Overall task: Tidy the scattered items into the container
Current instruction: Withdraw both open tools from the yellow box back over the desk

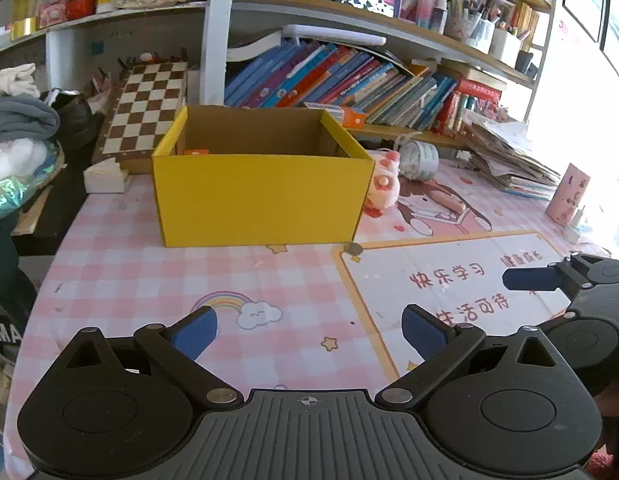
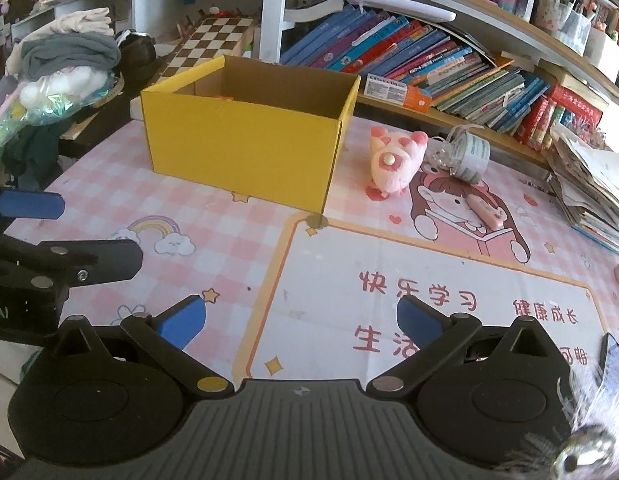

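An open yellow cardboard box (image 1: 261, 196) (image 2: 245, 144) stands on the pink checked desk mat, with a small orange item (image 1: 195, 152) inside at its left wall. Right of the box lie a pink plush pig (image 2: 393, 162) (image 1: 383, 182), a tipped clear jar (image 2: 467, 154) (image 1: 419, 158) and a pink eraser-like bar (image 2: 487, 208) (image 1: 449, 201). My left gripper (image 1: 309, 332) is open and empty, hovering over the mat in front of the box. My right gripper (image 2: 301, 322) is open and empty too, to the right of the left one.
A chessboard (image 1: 145, 112) leans behind the box. Books fill the shelf (image 2: 449, 60) at the back. A paper stack (image 2: 589, 184) sits at the right, folded clothes (image 2: 69, 56) at the left. A pink card box (image 1: 569, 194) stands at the far right.
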Demonstrator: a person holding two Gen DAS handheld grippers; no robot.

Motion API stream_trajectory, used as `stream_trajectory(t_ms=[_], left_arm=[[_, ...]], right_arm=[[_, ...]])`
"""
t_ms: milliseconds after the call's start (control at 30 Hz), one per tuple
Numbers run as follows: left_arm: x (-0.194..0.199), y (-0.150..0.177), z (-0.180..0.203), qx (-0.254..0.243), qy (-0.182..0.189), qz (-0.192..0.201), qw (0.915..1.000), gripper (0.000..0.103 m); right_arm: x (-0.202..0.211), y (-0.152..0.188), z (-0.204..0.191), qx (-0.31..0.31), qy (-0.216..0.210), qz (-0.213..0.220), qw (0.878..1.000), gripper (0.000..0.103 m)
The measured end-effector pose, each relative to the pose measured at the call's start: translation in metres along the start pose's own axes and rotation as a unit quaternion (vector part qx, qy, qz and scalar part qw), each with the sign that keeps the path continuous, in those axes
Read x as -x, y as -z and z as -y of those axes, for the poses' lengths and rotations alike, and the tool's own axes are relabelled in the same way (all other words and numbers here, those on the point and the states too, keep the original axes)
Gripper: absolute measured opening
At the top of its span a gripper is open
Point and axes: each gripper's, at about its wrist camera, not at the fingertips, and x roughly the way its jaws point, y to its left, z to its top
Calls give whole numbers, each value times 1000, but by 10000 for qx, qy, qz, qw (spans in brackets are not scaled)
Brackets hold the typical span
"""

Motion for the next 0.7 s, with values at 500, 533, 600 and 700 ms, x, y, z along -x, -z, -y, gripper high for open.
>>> stream_trajectory(t_ms=[500, 533, 600, 700], left_arm=[[-26, -14, 21, -175, -102, -134, 9997, 100], [-29, -16, 24, -185, -117, -153, 9996, 100], [-35, -20, 30, -188, -144, -172, 9996, 100], [-45, -25, 40, -134, -205, -213, 9995, 100]], right_arm=[[-22, 1, 35, -307, 82, -57, 9995, 103], [-24, 0, 39, -323, 72, -60, 9994, 103], [-29, -2, 48, -334, 43, -70, 9994, 103], [-36, -5, 62, -299, -18, -87, 9995, 103]])
